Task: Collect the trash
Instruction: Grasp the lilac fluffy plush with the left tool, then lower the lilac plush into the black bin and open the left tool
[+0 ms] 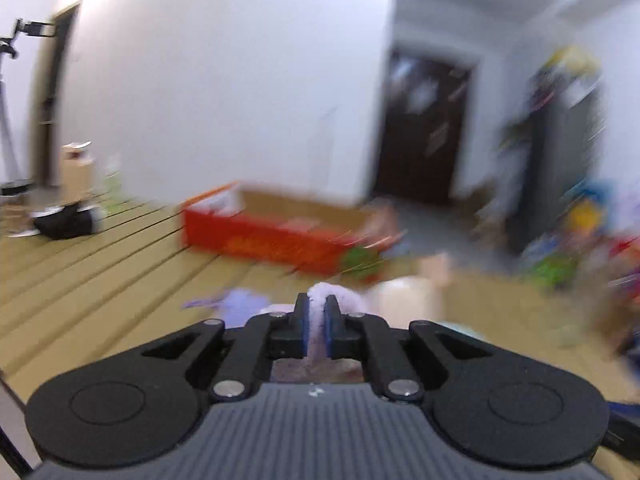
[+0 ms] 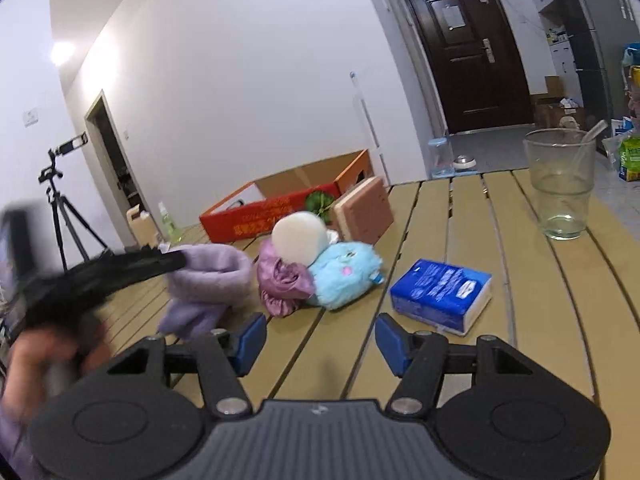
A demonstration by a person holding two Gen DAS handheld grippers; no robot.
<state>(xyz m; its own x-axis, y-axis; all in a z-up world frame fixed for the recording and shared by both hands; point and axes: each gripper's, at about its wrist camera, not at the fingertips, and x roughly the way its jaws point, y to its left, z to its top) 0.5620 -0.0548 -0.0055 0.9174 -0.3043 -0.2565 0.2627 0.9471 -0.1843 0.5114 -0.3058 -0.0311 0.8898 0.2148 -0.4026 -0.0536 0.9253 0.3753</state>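
Observation:
My left gripper (image 1: 316, 322) is shut on a lilac fuzzy cloth (image 1: 318, 320) and holds it above the slatted table; the left wrist view is motion-blurred. In the right wrist view the left gripper (image 2: 176, 260) holds that lilac cloth (image 2: 208, 280) lifted at the left. My right gripper (image 2: 320, 340) is open and empty above the table (image 2: 520, 320). Ahead of it lie a pink satin cloth (image 2: 280, 284), a white round object (image 2: 298, 240), a blue plush toy (image 2: 344, 272) and a blue tissue pack (image 2: 440, 294).
An open red cardboard box (image 2: 276, 208) stands at the table's far end, with a pink block (image 2: 366, 210) beside it. A clear plastic cup (image 2: 562, 184) with a straw stands at the right. A tripod (image 2: 60, 208) stands at the left, a dark door (image 2: 468, 48) behind.

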